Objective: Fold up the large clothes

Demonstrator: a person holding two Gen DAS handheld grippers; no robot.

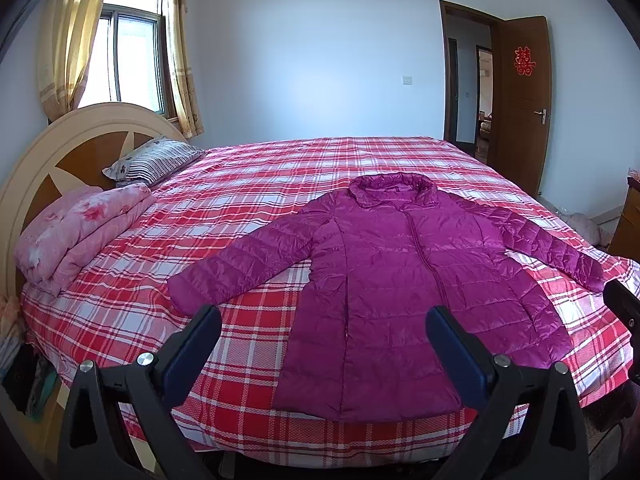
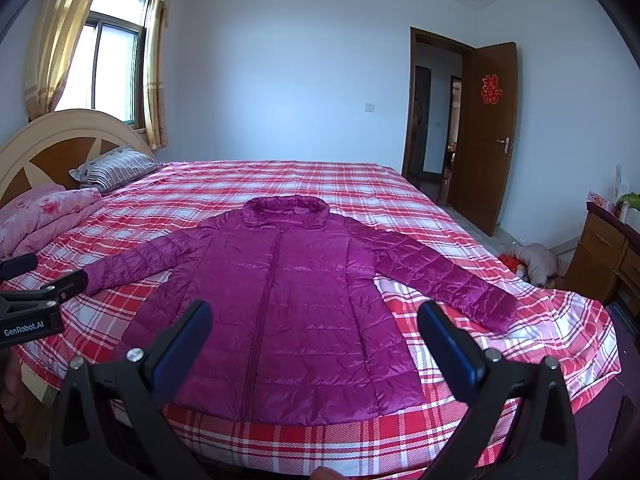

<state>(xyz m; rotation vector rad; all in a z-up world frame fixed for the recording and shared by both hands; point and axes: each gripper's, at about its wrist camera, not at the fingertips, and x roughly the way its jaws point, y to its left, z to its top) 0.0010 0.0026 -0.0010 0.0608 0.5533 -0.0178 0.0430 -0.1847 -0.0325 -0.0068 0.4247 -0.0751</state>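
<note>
I see a glossy quilted magenta puffer jacket (image 2: 304,312) on a matt red plaid cotton bedsheet (image 2: 360,196); lower frame, matt black plastic gripper arms.

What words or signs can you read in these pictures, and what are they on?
"GenRobot.AI": white letters on the left gripper, at the left edge of the right wrist view.
"囍": red paper sign on the open brown door.
Nothing readable on the purple jacket, bed or walls.

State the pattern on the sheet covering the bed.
The sheet is a red, pink and white check, clearest in the right wrist view.
</note>
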